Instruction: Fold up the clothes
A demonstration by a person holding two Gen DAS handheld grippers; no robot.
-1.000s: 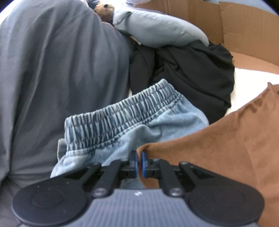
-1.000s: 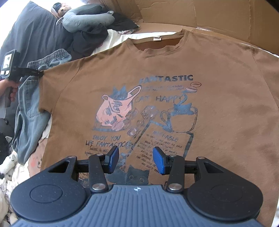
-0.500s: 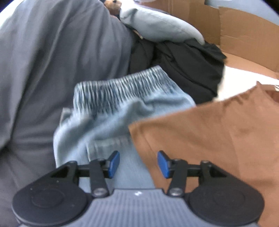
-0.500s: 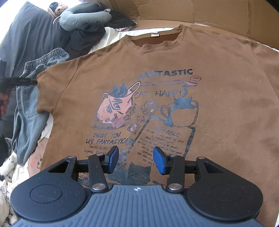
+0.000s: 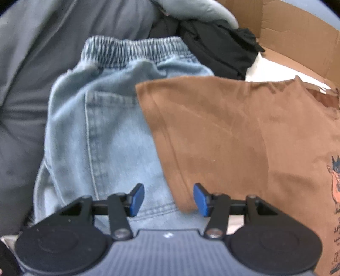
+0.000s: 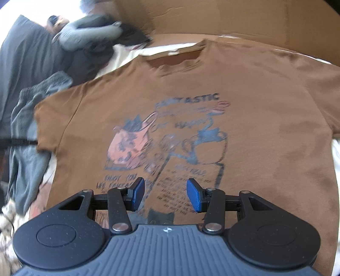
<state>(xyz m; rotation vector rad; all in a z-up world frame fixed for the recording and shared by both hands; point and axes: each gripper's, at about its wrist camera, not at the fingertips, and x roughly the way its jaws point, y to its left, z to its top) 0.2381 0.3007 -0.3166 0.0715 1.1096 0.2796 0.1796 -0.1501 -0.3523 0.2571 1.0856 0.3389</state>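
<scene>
Cardboard panels (image 6: 223,19) stand along the far edge of the scene, their flaps (image 5: 297,36) rising at the far right in the left wrist view. A grey neck pillow (image 6: 89,35) lies at the far left on a dark grey cushion or cover (image 5: 31,63), which fills the left side; a small plush toy (image 6: 56,20), blurred, sits just beyond the pillow. A white sheet (image 5: 267,70) shows between the cardboard and the fabrics, and again at the right edge (image 6: 336,191).
</scene>
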